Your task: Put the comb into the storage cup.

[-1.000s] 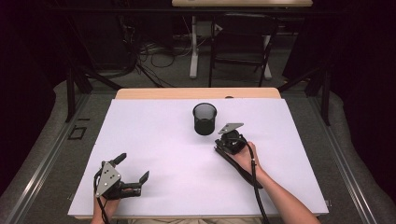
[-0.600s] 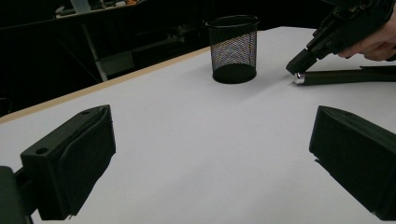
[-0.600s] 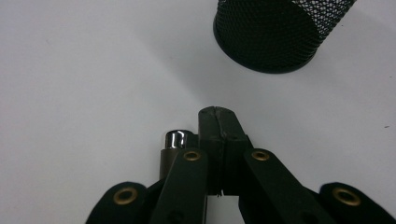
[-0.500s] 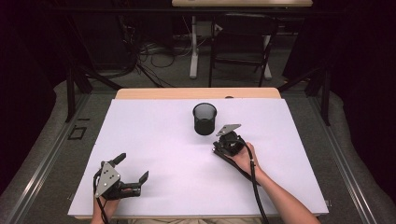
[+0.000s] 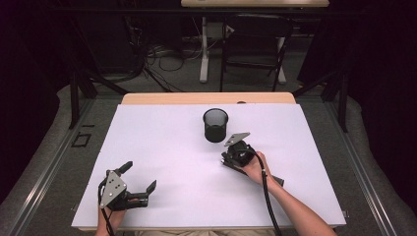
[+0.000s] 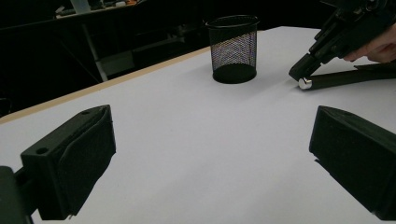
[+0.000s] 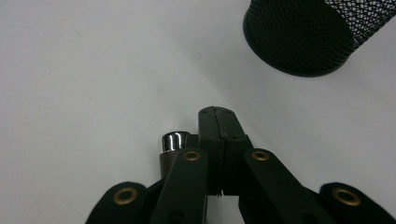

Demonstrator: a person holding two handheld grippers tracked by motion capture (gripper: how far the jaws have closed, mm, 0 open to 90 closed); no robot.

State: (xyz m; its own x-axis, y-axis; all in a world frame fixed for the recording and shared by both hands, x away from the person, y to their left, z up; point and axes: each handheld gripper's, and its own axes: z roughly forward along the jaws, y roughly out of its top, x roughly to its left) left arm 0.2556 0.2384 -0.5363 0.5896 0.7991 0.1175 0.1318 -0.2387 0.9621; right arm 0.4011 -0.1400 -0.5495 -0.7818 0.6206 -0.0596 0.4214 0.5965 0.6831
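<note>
A black mesh cup point(image 5: 215, 125) stands upright in the far middle of the white table point(image 5: 162, 147). My right gripper point(image 5: 224, 160) is just in front of it, tips down on the table, jaws shut against each other with nothing between them. A black pen point(image 7: 173, 141) with a silver end lies on the table right beside its tips; the pen body point(image 6: 350, 78) runs back under the hand. My left gripper point(image 5: 140, 177) rests near the front left edge, jaws wide open and empty. In the left gripper view the cup point(image 6: 232, 49) and the right gripper point(image 6: 299, 73) show ahead.
The white sheet covers the table, with a strip of wood point(image 5: 206, 98) showing at the far edge. Beyond it are a chair, table legs and cables on a dark floor. The mesh cup point(image 7: 299, 37) sits close to the right gripper's tips.
The right gripper has edged slightly left and toward the front of the table. The left gripper has kept still.
</note>
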